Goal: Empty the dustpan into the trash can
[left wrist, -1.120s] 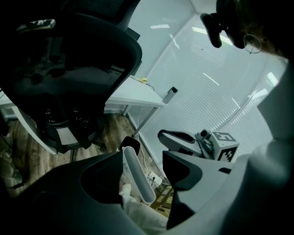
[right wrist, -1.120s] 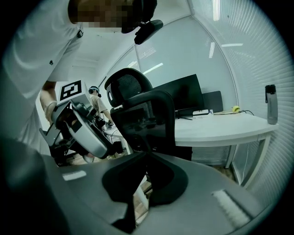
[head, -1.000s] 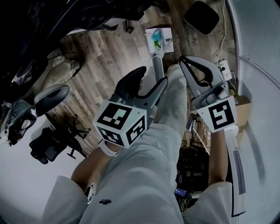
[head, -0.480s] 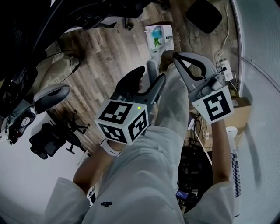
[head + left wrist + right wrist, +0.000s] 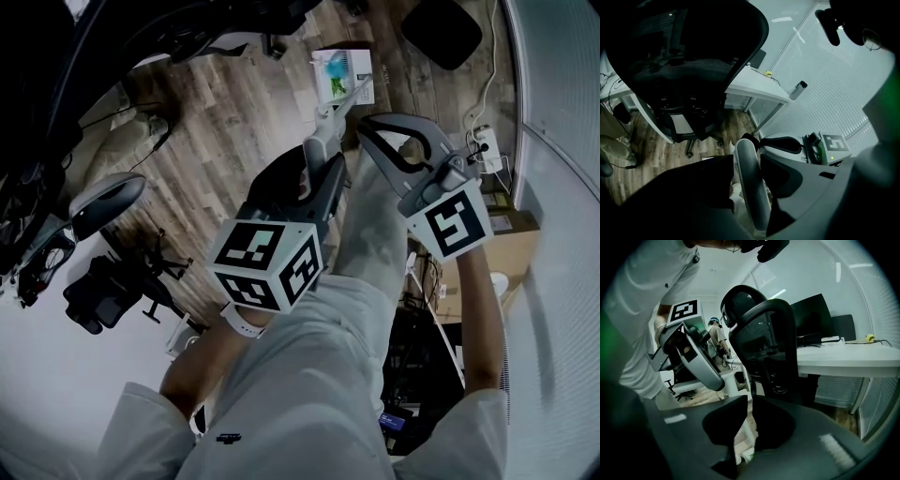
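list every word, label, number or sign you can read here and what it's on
No word or number is readable in any view.
Left marker cube: black-and-white square codes, no letters.
Right marker cube: the same kind of code.
White pack with a green picture: print too small to read.
Small dark mark on the person's light clothing: too small to read.

A black mesh office chair (image 5: 689,61) blocks the way ahead, with a white table (image 5: 754,86) close behind it. The wall of blinds (image 5: 562,234) closes the right side, a power strip (image 5: 485,142) and cardboard box (image 5: 502,225) at its foot. Another office chair (image 5: 103,305) stands left. Between them the wood floor (image 5: 234,122) lies open, apart from the dustpan (image 5: 339,75) ahead. The person's own legs (image 5: 309,375) fill the space below.
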{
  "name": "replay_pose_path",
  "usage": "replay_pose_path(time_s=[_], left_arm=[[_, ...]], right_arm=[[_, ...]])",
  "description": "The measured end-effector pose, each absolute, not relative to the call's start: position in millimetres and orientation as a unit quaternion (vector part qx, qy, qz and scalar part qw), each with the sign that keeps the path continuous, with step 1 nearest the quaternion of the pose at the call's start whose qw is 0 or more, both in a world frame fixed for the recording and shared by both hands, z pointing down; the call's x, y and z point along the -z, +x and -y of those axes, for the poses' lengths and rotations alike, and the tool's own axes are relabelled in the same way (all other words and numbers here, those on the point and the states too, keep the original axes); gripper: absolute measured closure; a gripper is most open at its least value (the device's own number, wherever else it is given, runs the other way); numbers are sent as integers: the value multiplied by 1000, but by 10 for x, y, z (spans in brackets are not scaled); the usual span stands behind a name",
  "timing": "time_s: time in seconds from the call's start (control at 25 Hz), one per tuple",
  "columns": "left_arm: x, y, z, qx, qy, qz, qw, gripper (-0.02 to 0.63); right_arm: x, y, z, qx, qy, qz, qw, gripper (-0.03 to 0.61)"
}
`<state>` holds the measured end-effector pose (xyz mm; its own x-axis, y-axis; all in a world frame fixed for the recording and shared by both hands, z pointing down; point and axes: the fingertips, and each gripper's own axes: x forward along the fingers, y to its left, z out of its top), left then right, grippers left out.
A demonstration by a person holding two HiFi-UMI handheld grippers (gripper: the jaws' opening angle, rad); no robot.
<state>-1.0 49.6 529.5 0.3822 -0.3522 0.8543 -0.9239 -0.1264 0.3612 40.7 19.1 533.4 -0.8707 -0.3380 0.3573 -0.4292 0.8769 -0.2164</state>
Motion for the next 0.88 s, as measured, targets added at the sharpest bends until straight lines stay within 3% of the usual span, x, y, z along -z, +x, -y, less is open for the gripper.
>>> replay_pose_path(time_s=[0.88], left_arm=[[-5346, -26, -590, -301, 643, 488, 507, 485]], right_arm=[[-5887, 37, -486, -80, 65, 970, 218, 479]])
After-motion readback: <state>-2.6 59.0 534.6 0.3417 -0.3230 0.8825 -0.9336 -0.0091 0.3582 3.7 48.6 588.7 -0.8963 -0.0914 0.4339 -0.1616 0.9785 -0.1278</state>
